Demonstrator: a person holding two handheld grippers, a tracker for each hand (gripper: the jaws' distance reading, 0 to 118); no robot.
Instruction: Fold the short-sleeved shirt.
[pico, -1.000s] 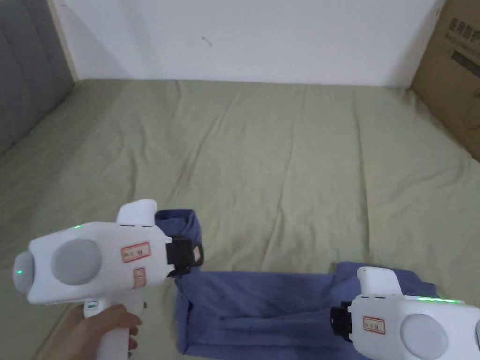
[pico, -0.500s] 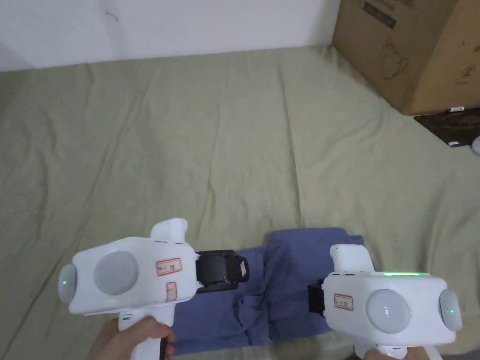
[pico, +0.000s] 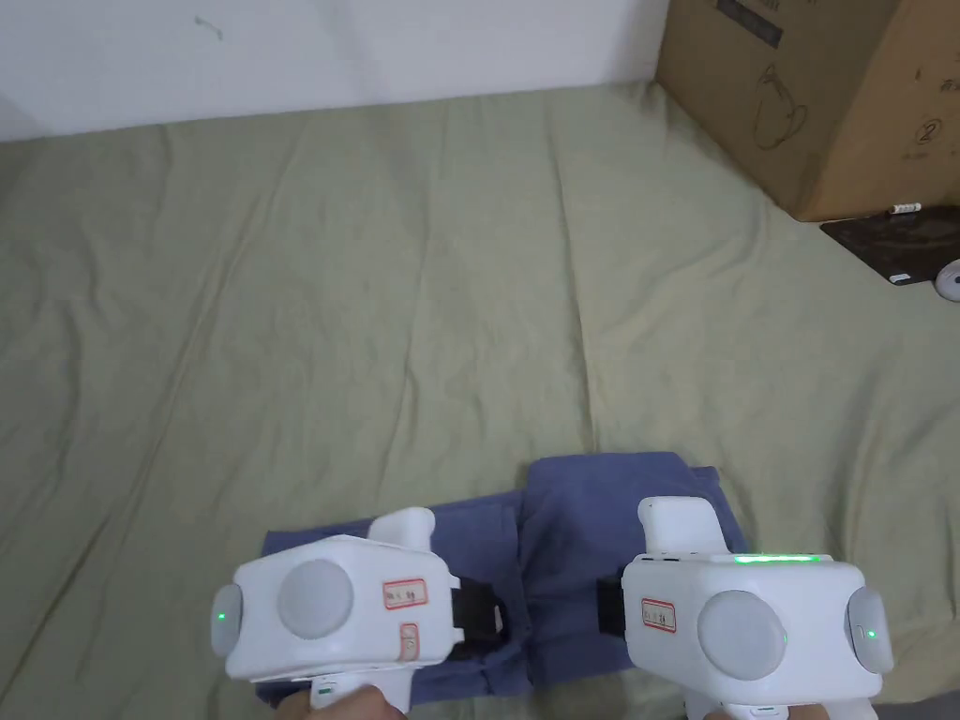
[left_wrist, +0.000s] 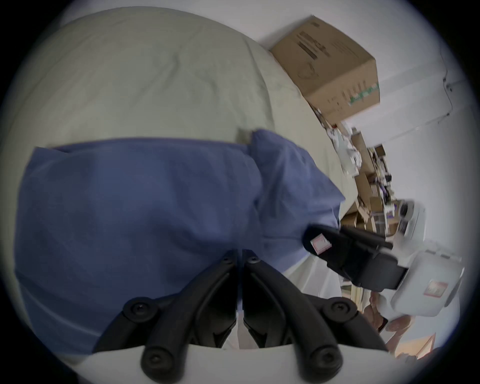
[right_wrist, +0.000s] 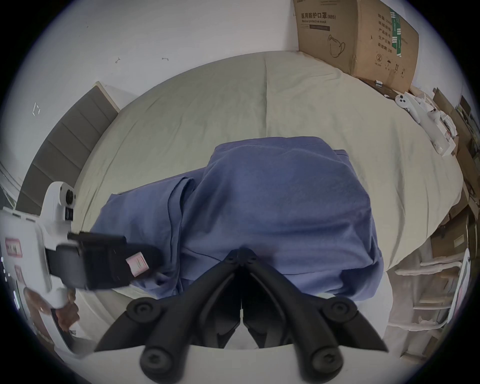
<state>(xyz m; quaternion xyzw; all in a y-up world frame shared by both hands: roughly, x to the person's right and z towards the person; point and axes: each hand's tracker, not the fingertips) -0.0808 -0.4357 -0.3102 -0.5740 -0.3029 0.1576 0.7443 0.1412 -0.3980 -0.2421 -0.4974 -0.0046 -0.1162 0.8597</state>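
Observation:
A blue short-sleeved shirt (pico: 600, 497) lies folded into a band near the front edge of the green bed sheet (pico: 375, 281). Its right part is doubled over the left part. My left gripper (pico: 492, 619) points right at the fold, and my right gripper (pico: 605, 609) points left at it from the other side. In the left gripper view the jaws (left_wrist: 239, 250) are shut with the shirt (left_wrist: 130, 207) bunched at their tips. The right gripper view shows its jaws (right_wrist: 242, 250) shut too, pinching the shirt (right_wrist: 280, 202). The left gripper (right_wrist: 148, 259) rests on the cloth's left end.
A large cardboard box (pico: 825, 94) stands at the bed's far right corner, with a dark mat (pico: 891, 244) and a white device (pico: 949, 279) beside it. A grey headboard (right_wrist: 59, 156) bounds the left side. Boxes and clutter (left_wrist: 368, 181) sit beyond the bed's right edge.
The camera swung right. The left gripper carried the shirt's left end towards the right gripper, then sank lower and nearer the bed's front edge. The shirt is now a shorter band.

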